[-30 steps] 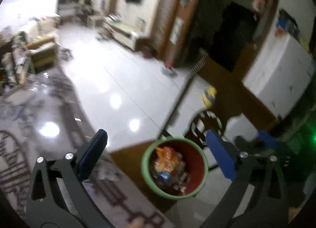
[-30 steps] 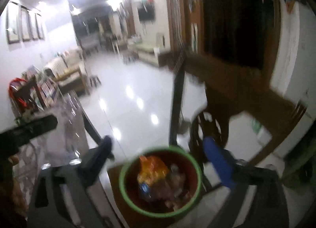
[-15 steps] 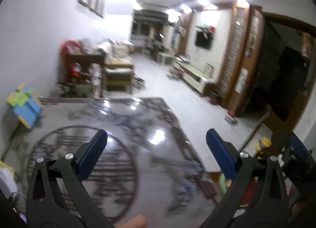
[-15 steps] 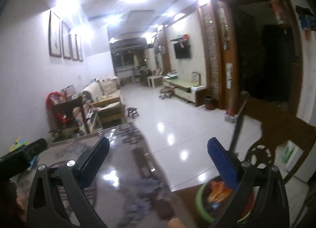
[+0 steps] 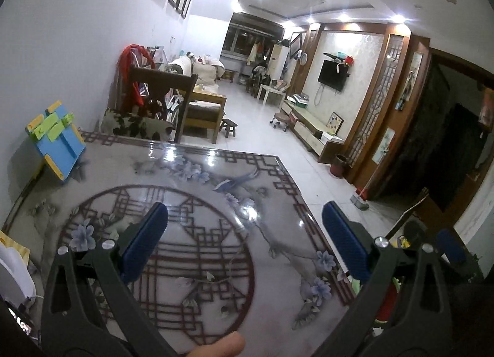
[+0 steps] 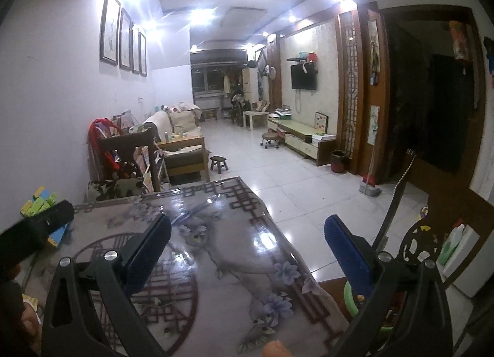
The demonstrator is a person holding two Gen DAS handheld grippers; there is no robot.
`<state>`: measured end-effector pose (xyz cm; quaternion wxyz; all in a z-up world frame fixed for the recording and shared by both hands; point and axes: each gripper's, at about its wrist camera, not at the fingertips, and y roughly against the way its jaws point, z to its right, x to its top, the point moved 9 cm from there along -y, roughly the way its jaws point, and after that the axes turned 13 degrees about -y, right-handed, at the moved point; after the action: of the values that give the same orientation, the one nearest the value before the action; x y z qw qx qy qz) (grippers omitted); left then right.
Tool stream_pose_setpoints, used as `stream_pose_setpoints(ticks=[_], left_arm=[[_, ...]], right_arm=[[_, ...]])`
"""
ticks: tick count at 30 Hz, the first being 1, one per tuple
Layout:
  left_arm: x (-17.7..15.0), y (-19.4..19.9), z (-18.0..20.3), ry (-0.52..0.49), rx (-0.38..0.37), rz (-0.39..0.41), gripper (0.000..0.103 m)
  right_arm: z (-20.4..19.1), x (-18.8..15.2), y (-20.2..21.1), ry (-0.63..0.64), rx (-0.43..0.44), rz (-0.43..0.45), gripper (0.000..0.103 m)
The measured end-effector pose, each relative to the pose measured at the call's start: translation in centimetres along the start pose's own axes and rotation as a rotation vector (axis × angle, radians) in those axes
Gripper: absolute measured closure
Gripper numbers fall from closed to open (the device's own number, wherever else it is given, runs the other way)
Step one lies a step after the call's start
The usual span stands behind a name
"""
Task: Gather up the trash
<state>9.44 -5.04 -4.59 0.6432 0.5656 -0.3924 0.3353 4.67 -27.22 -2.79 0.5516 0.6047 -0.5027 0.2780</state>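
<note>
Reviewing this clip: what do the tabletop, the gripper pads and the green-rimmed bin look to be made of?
Tabletop: probably glass or a clear glossy cover over a printed floral and lattice pattern, since ceiling lights mirror sharply on it.
Pads of the right gripper: blue, finely ribbed, matte, likely rubber or soft plastic.
Bin: smooth green rim suggests moulded plastic; it is mostly hidden.

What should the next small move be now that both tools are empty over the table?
Probably sweep both views left along the table to look for trash. The left tool and right tool are open and empty, the patterned surface ahead shows no litter, and the green-rimmed bin sits low off the table's right edge. Only the blue and yellow toy and half-seen items at the left edge remain.
</note>
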Motion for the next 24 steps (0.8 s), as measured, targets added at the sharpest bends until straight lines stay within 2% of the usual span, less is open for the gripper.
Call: stream_pose_setpoints(ticks=[10,17,24], left_arm=[[0.0,-0.4,-0.9,-0.001,-0.048,-0.008,0.005],[-0.3,-1.2,-0.9,0.001,-0.126,-0.069,0.005],[0.3,-1.1,-0.1,-0.045,-0.137,-0.072,0.005]], right_arm=[[-0.4,-0.4,-0.2,0.003,-0.049,-0.008,0.007],[-0.9,0.2,-0.1,-0.035,-0.066,-0.021,0.007],[-1.1,-0.4,0.0,-0.02,-0.068,-0.027,0.007]])
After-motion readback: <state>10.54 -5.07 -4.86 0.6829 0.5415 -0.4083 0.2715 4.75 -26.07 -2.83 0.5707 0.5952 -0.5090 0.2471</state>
